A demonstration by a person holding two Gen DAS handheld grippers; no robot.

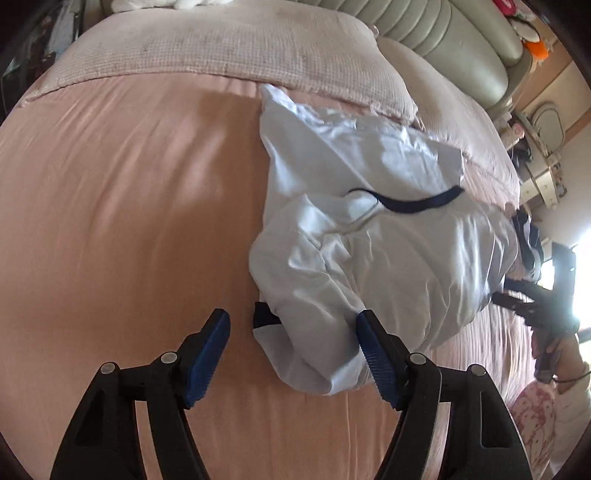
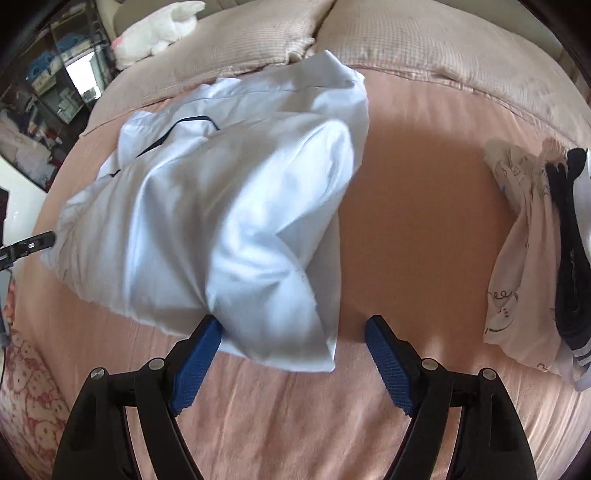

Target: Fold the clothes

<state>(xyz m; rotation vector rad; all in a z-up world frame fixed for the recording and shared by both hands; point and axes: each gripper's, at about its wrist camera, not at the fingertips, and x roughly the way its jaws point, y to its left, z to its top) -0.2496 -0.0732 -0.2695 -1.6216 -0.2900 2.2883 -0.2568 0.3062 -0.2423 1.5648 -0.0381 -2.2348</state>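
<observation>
A white shirt with navy trim [image 1: 369, 229] lies crumpled on the pink bed sheet [image 1: 129, 203]. It also shows in the right wrist view [image 2: 221, 206]. My left gripper [image 1: 293, 325] is open, its jaws on either side of the shirt's near sleeve end with a navy cuff. My right gripper [image 2: 293, 328] is open above the sheet; the shirt's near edge lies between its jaws, against the left blue pad [image 2: 199, 354]. The right gripper also shows at the right edge of the left wrist view [image 1: 532, 299].
Beige pillows [image 1: 229, 40] lie at the head of the bed. A pile of white and dark clothes [image 2: 535, 258] sits on the bed's right side. A white plush toy [image 2: 159, 33] lies by the pillows. A padded headboard [image 1: 443, 26] stands behind.
</observation>
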